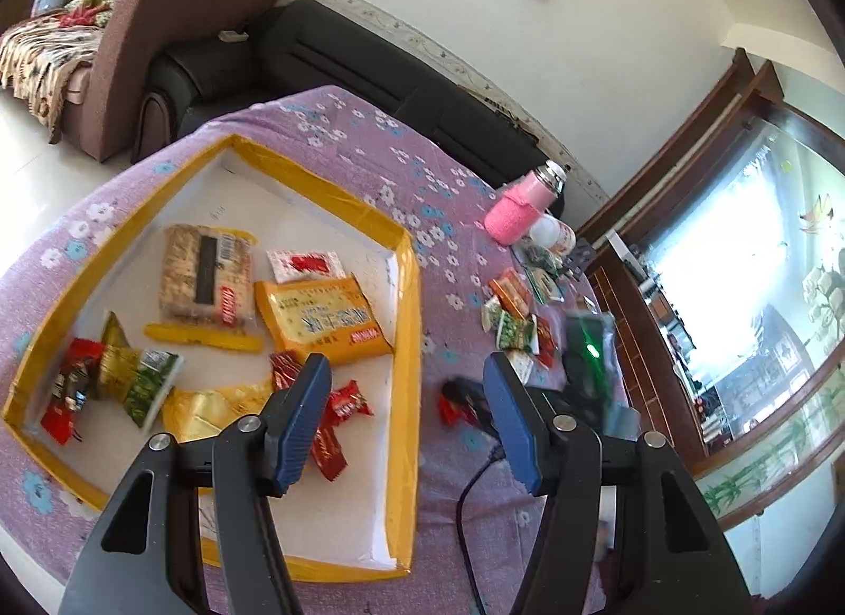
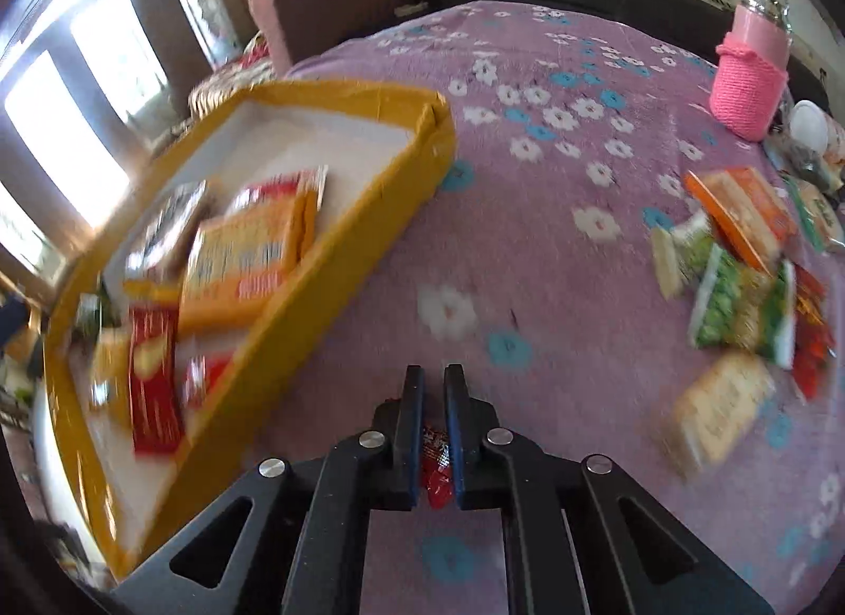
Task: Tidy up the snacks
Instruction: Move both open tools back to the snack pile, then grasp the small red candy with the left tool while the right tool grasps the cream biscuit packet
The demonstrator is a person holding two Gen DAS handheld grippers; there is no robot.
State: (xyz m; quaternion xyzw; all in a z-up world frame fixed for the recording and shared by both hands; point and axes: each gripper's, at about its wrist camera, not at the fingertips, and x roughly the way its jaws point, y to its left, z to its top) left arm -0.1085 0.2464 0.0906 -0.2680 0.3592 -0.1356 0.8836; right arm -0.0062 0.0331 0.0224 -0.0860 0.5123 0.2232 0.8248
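Note:
A shallow yellow-rimmed box (image 1: 406,298) lies on the purple flowered cloth and holds several snack packets, among them an orange packet (image 1: 322,322) and red candies (image 1: 343,403). My left gripper (image 1: 406,377) is open and empty above the box's right rim. In the left wrist view my right gripper (image 1: 465,403) shows just right of the box with a red wrapper. In the right wrist view my right gripper (image 2: 434,377) is shut on a small red candy (image 2: 435,467), right of the box (image 2: 327,266). Loose packets (image 2: 739,308) lie to the right.
A pink sleeved bottle (image 2: 750,81) and a white cup (image 2: 808,129) stand at the far right of the table. A black cable (image 1: 465,509) trails over the cloth. Sofas (image 1: 317,55) stand behind the table, a wooden cabinet (image 1: 660,351) to the right.

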